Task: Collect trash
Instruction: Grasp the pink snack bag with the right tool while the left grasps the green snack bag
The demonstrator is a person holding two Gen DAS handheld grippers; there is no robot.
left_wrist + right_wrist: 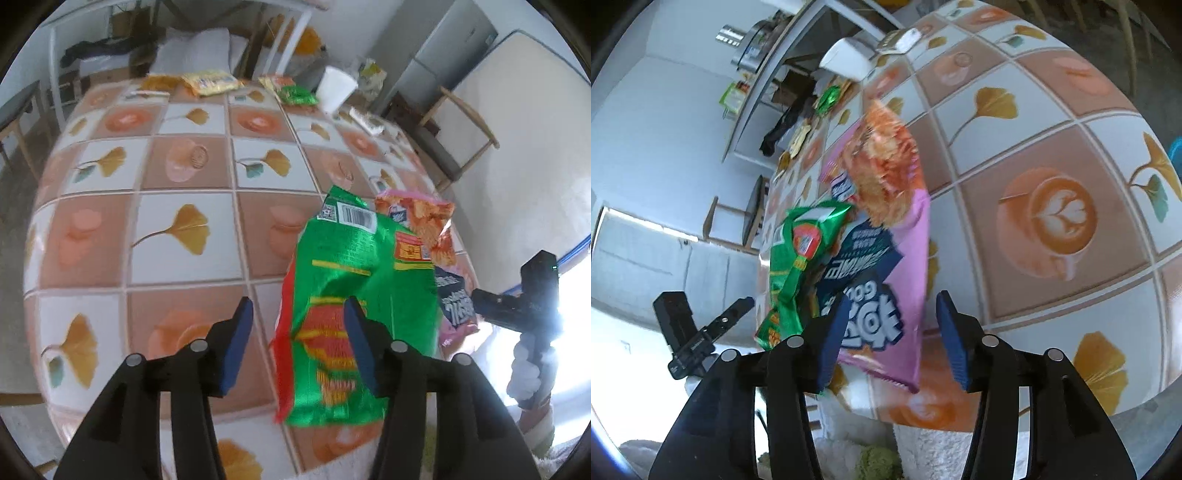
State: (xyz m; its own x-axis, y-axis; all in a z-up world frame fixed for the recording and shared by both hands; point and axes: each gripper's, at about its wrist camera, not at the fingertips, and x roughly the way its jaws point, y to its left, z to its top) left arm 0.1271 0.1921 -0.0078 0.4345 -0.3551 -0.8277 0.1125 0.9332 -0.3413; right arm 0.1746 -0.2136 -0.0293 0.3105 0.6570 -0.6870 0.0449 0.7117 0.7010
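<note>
Two grippers stand with jaws apart, clamping nothing. Left gripper (299, 325): its right pad overlaps the green snack bag (354, 295), whose long axis runs away from the camera, barcode end farthest. Right gripper (892, 325): the pink snack bag (886, 236) lies between its pads, lengthwise along the fingers, on the tiled-pattern tablecloth (1052, 177) near the table edge.

Two snack bags (354, 280) are seen overlapping at the near edge of the tabletop (184, 236). More wrappers (210, 82) and a paper cup (335, 89) are lined along its far edge.
</note>
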